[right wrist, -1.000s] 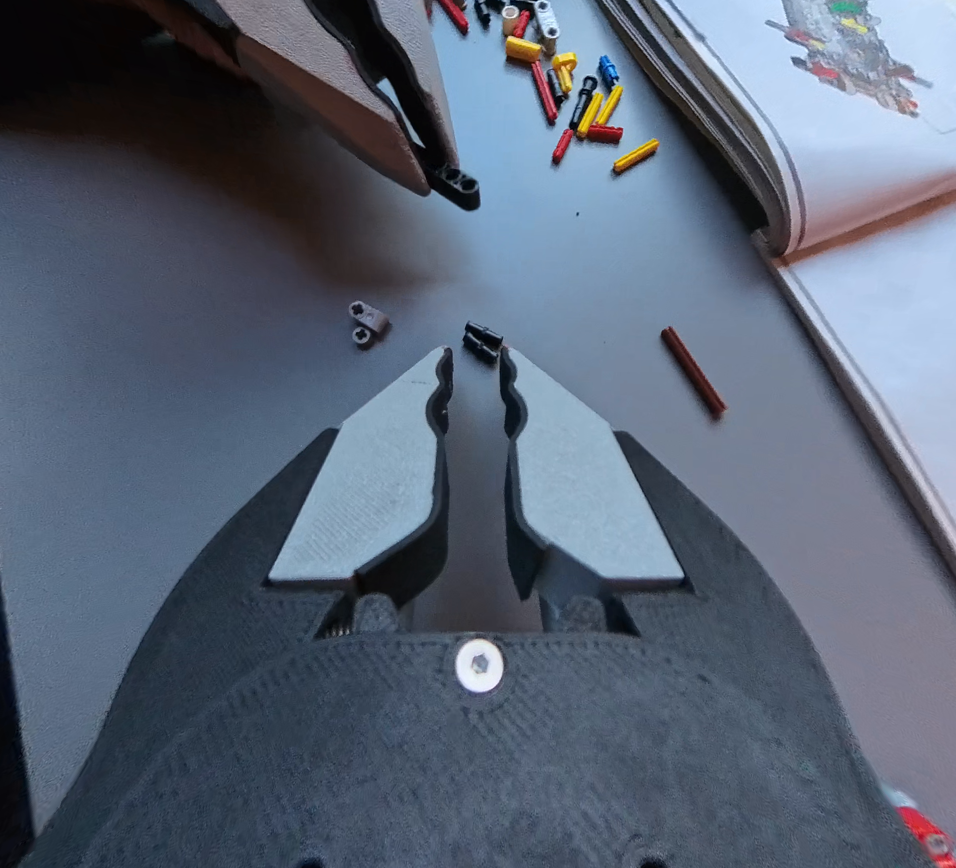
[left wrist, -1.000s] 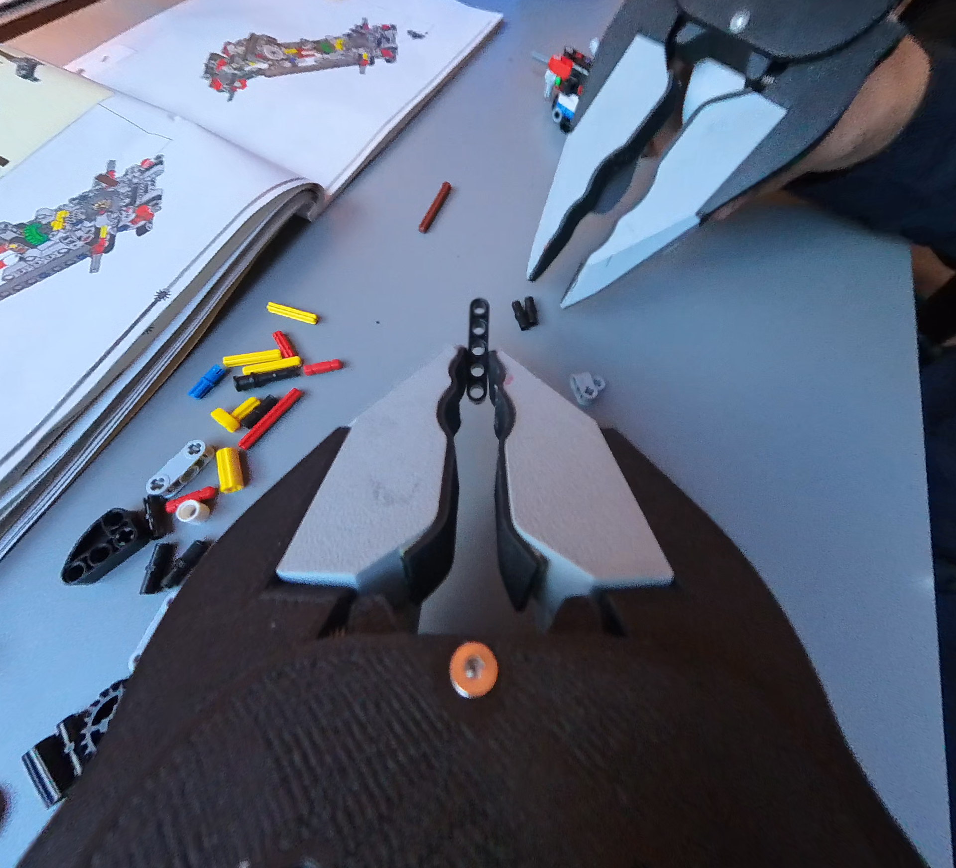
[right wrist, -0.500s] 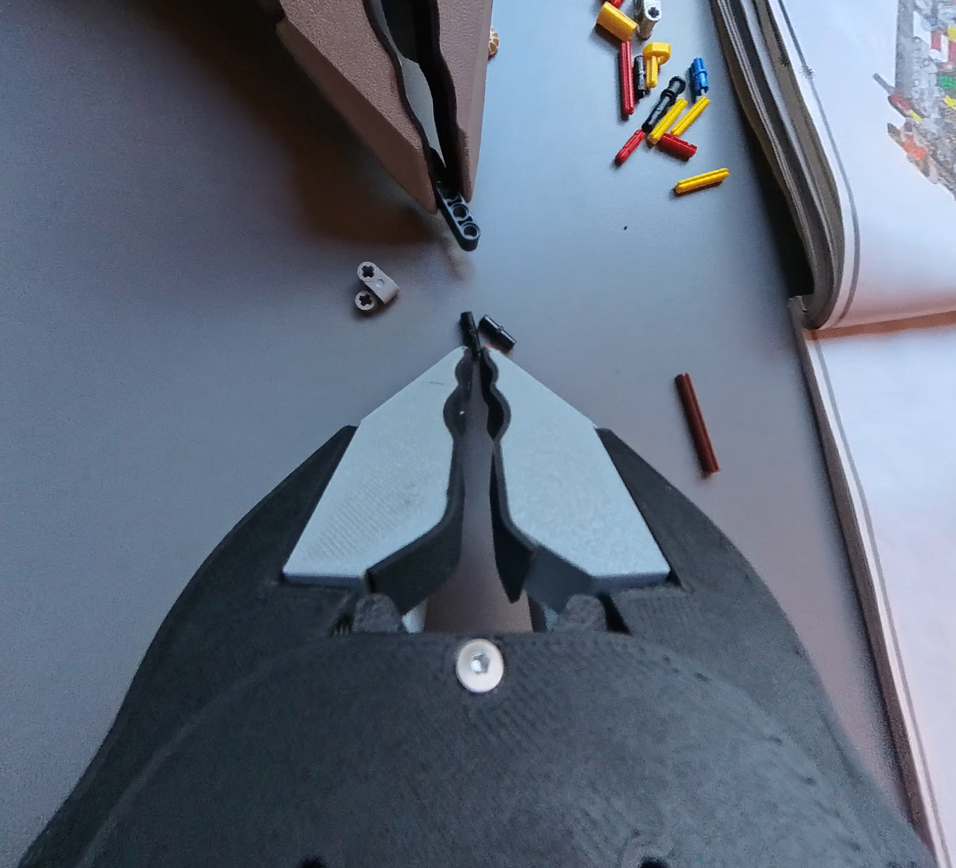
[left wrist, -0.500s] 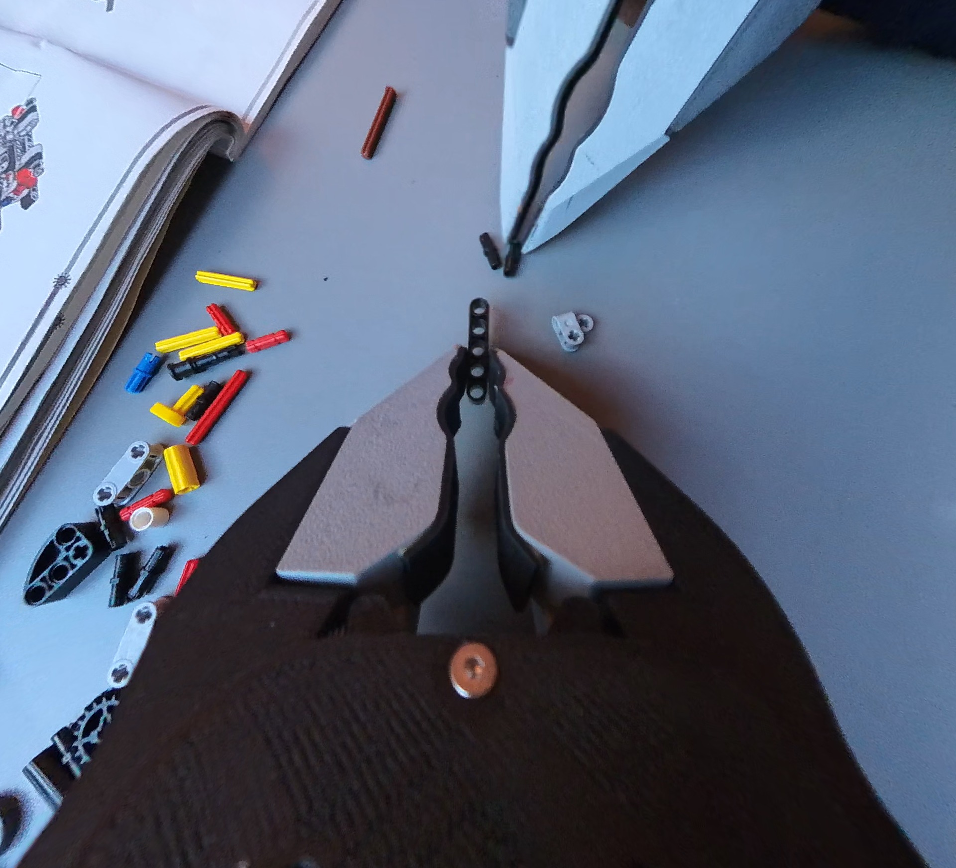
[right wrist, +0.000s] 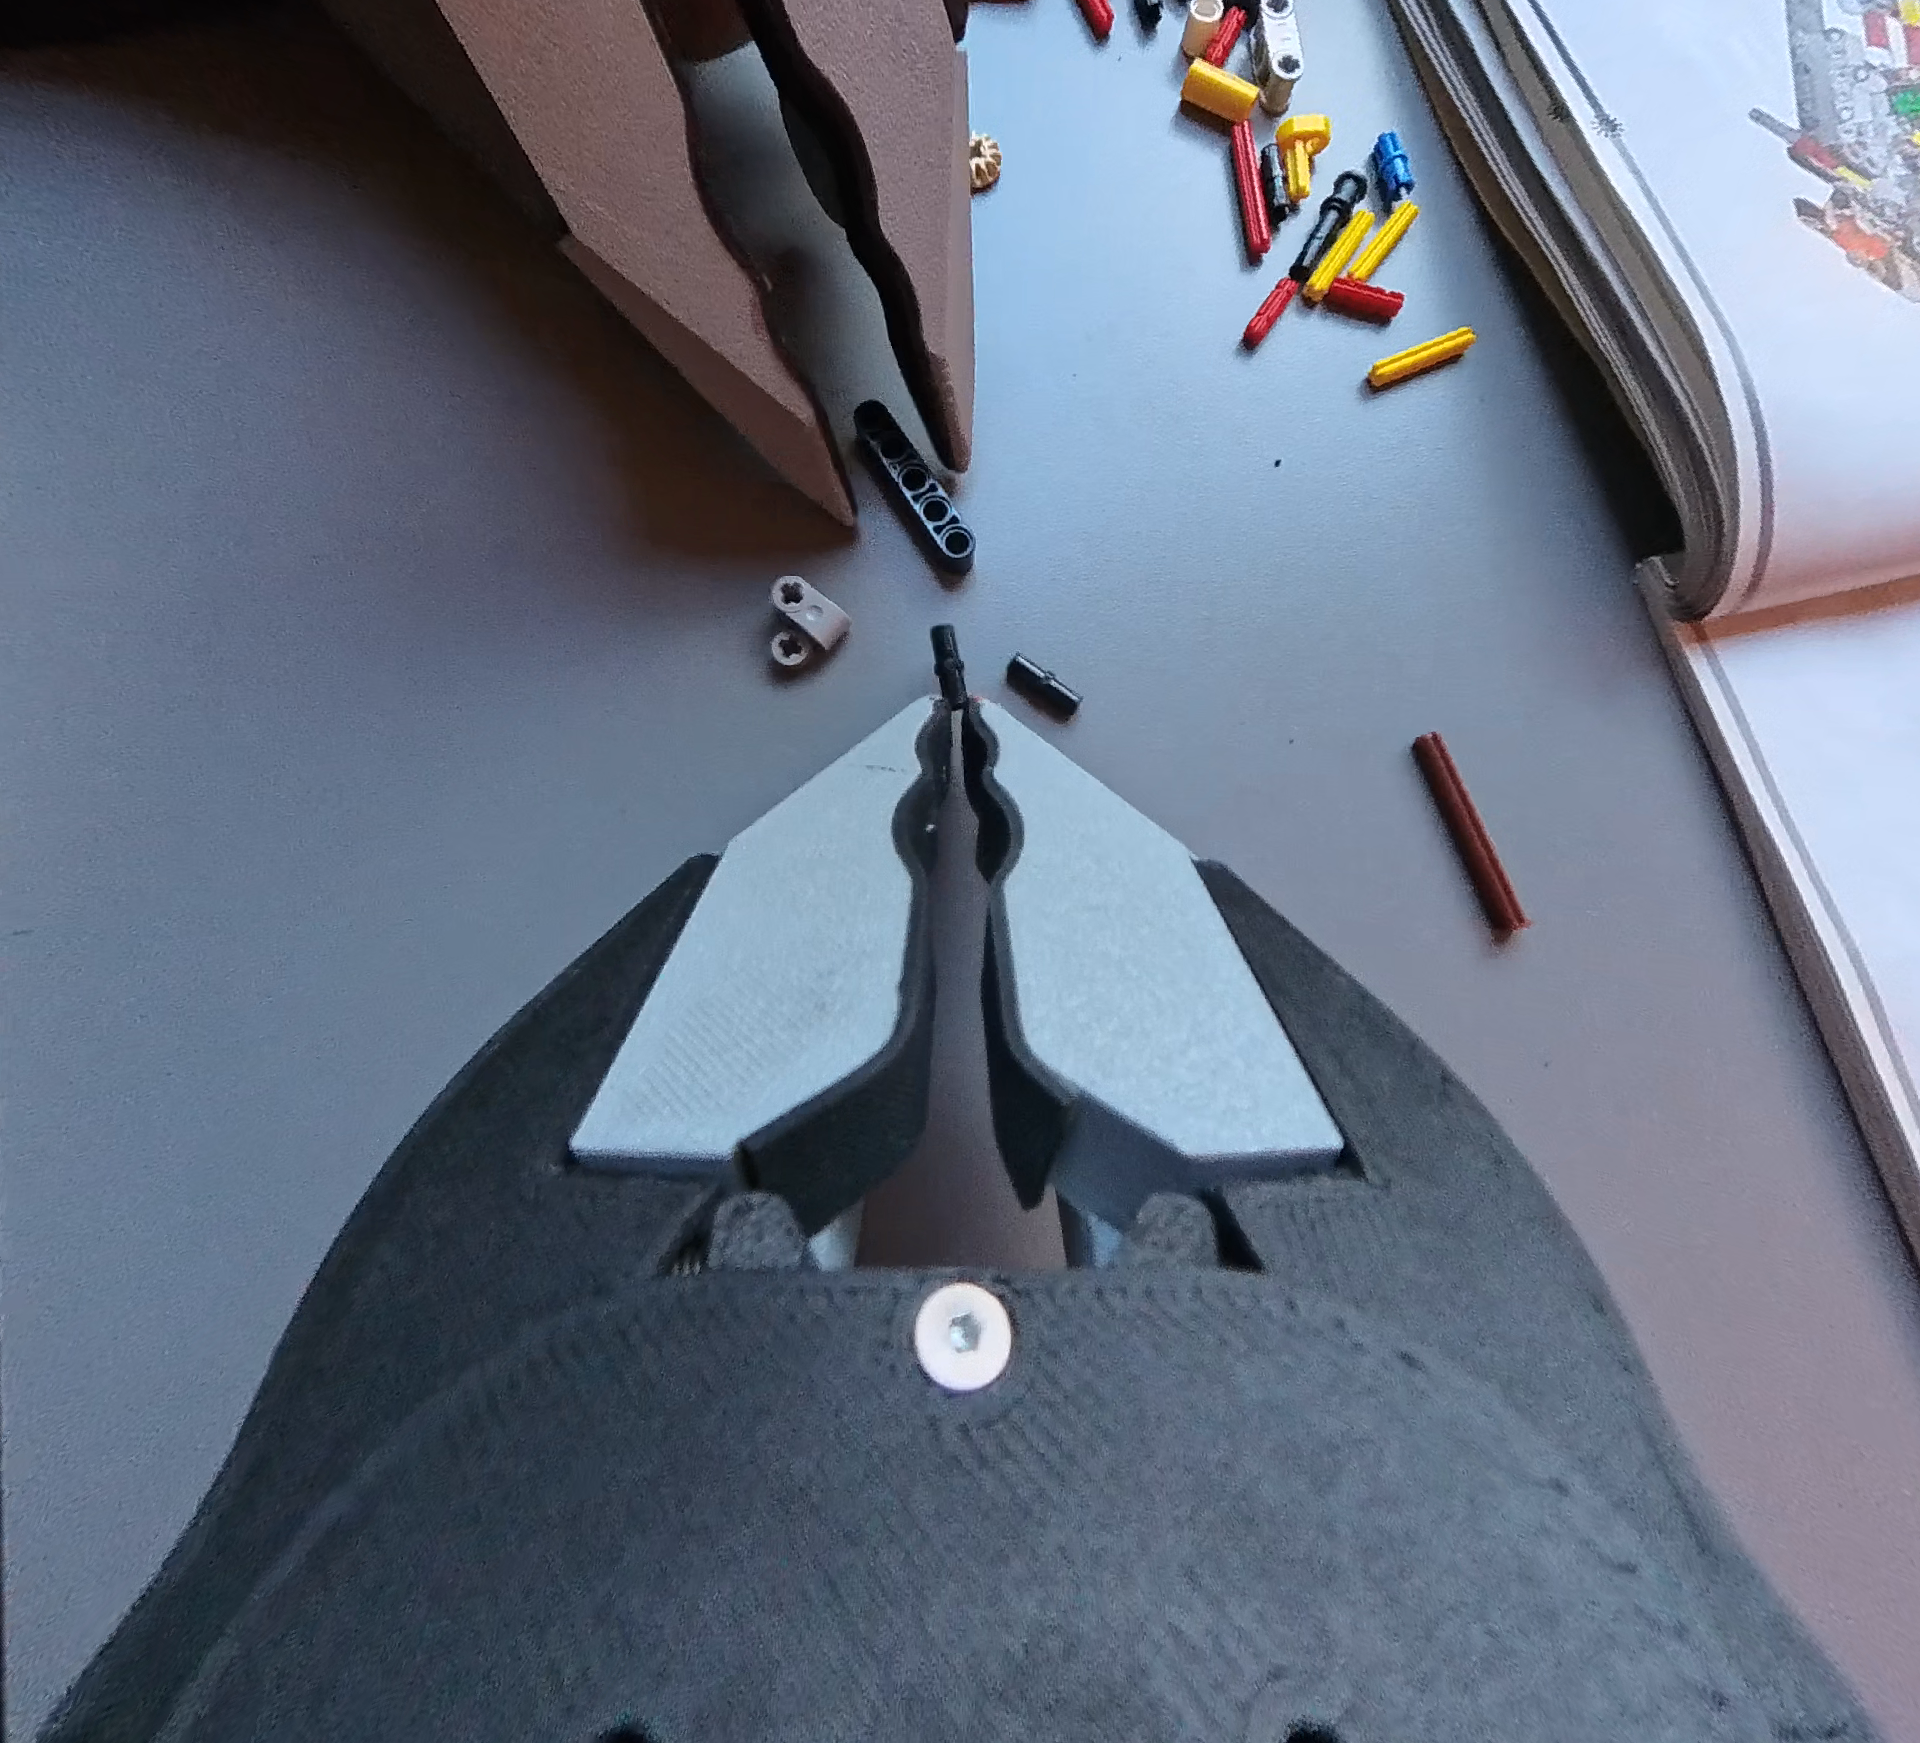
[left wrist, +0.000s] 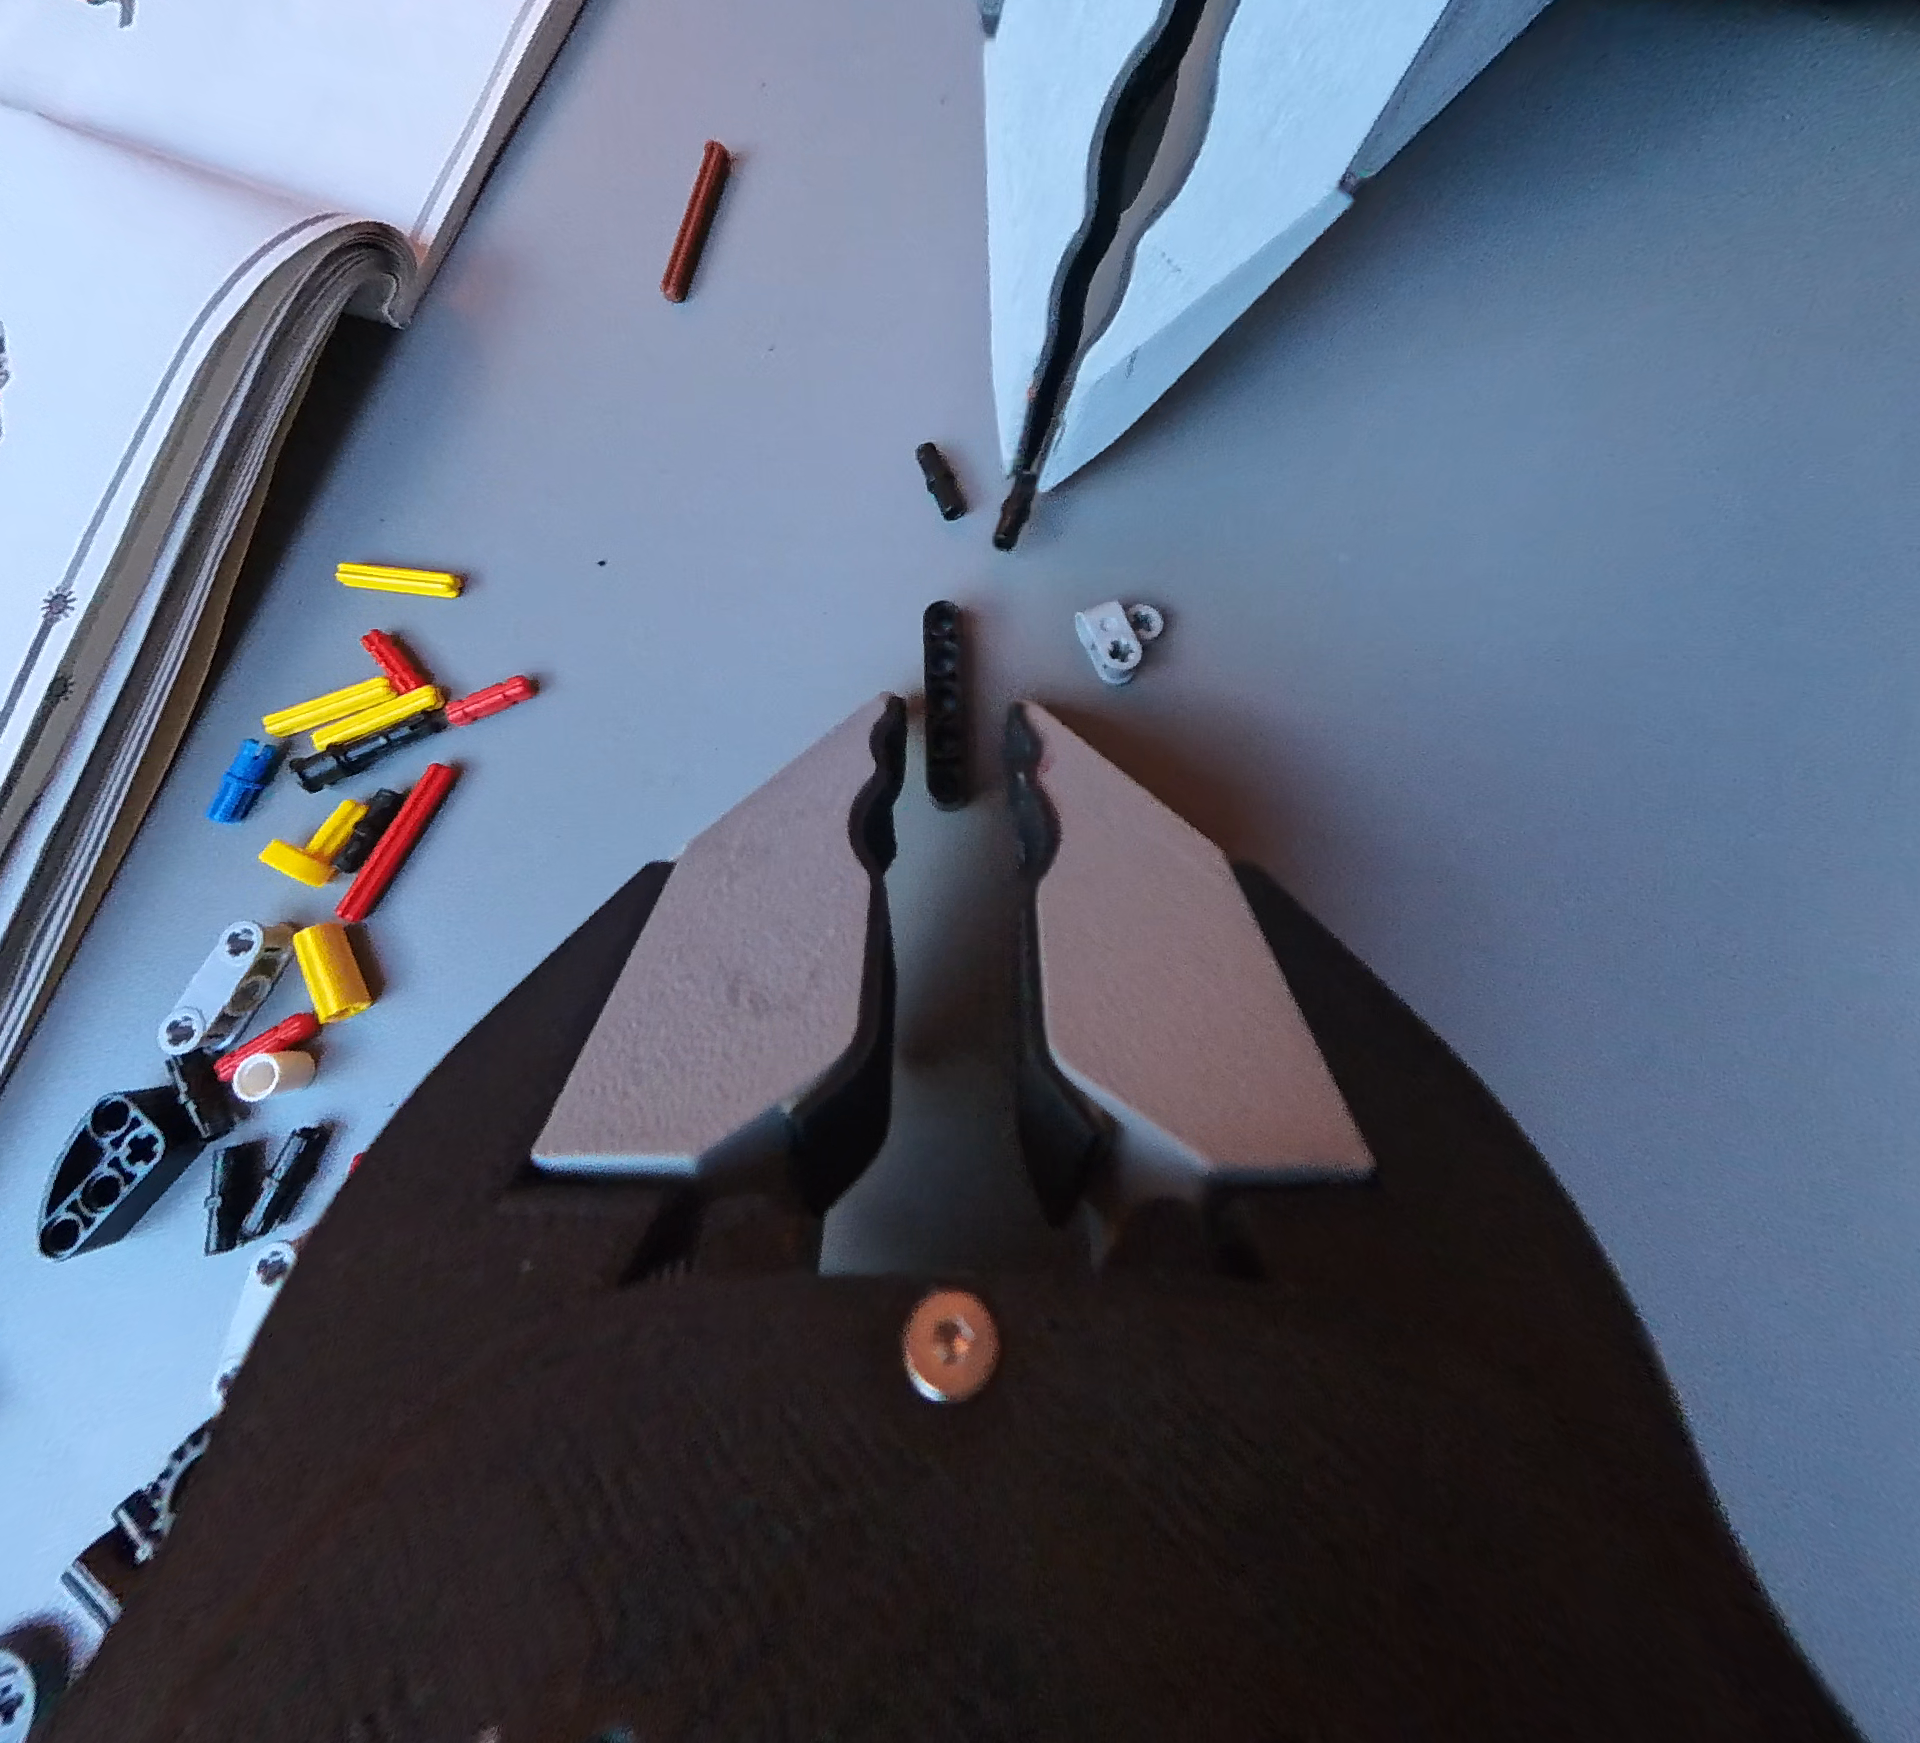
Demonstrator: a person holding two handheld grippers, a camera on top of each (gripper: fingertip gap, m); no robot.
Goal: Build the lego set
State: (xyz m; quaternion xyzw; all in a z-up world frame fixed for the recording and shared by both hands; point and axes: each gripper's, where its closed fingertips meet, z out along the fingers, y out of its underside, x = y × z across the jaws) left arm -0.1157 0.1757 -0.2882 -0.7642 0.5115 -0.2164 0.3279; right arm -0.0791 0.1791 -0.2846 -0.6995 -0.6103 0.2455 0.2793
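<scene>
Grey surface [left wrist: 1558, 654], matte, carries loose building-toy parts and an open instruction booklet [left wrist: 208, 187].

Left tongs [left wrist: 956, 717]: spread. A black five-hole beam [left wrist: 945, 706] lies flat on the surface between the fingertips, with a visible gap on each side; neither pad presses it. Its far end projects beyond the tips. In the right wrist view the same beam [right wrist: 914, 488] lies between the two parted fingers of the left tongs.

Right tongs [right wrist: 954, 706]: pressed together on a black connector pin [right wrist: 948, 659], pinched at one end, the rest sticking out past the tips toward the beam. The left wrist view confirms this: the pin [left wrist: 1013, 514] protrudes from the closed tips, just short of the beam's far end, not touching it.

Just beside the right tongs' tips, to their right, a second black pin [right wrist: 1042, 683] lies loose on the surface. To their left and slightly ahead, a light grey cross-hole connector [right wrist: 805, 628] lies near the beam.

Farther right of the right tongs, a reddish-brown axle [right wrist: 1467, 831] lies alone, near the booklet's edge.

Left of the left tongs sits a scatter of yellow, red, blue and black axles and pins [left wrist: 353, 737], with a black angular beam [left wrist: 104, 1163] nearer the tongs' body.

Beyond these, the booklet lies open, its pages showing coloured model drawings.
</scene>
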